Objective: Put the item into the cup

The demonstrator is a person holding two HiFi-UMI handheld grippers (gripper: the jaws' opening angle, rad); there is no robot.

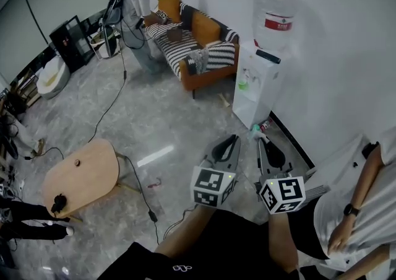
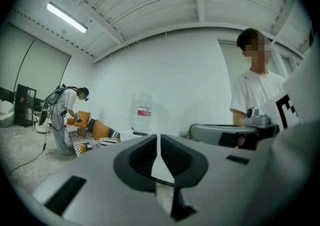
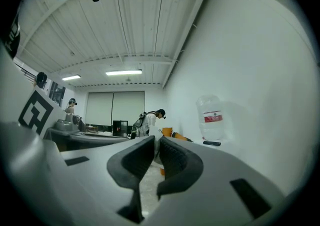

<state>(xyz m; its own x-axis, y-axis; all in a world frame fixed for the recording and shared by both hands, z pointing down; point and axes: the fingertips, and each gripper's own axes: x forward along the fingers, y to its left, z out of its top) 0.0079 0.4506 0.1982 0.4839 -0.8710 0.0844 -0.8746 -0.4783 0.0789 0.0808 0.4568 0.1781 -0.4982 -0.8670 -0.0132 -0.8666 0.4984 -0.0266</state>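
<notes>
The left tongs (image 1: 231, 141) sit pressed together, empty; the right tongs (image 1: 262, 142) seem closed too, both above the grey marbled floor (image 1: 167, 130).

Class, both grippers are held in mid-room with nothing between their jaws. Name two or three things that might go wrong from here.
1. A black cable trails over the floor close to the holder's feet; a step forward might snag it.
2. A bystander stands close beside the right gripper; a sideways swing might hit that person.
3. The left gripper and the right one are both shut; neither can take an item until it is opened.
</notes>
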